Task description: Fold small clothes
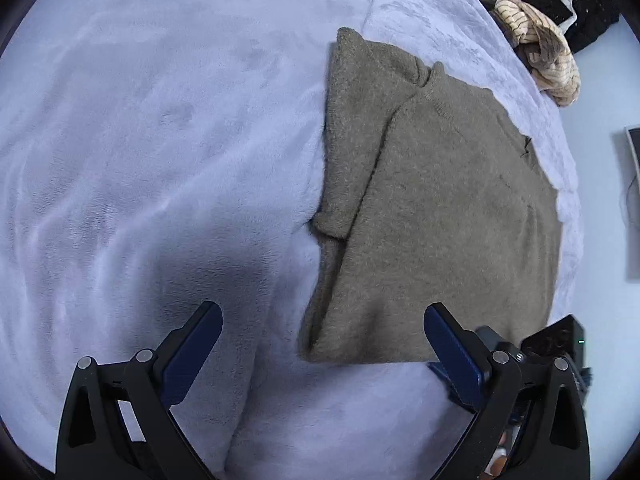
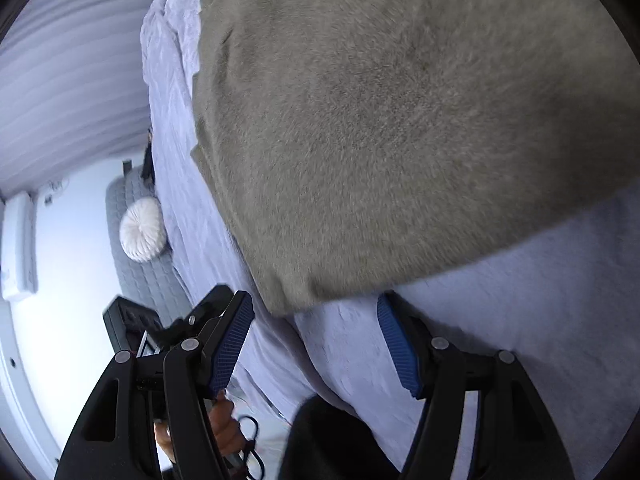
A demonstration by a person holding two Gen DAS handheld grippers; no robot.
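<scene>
Olive sweater [image 1: 440,208] lies flat, long axis running away, collar farthest.

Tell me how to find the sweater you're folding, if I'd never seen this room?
Look at the big pale lilac blanket over the bed. Near its right side lies the sweater, spread flat, one sleeve folded in. It is fuzzy and plain olive-brown, unlike the striped cream clothes and the black clothes heaped past it.
</scene>
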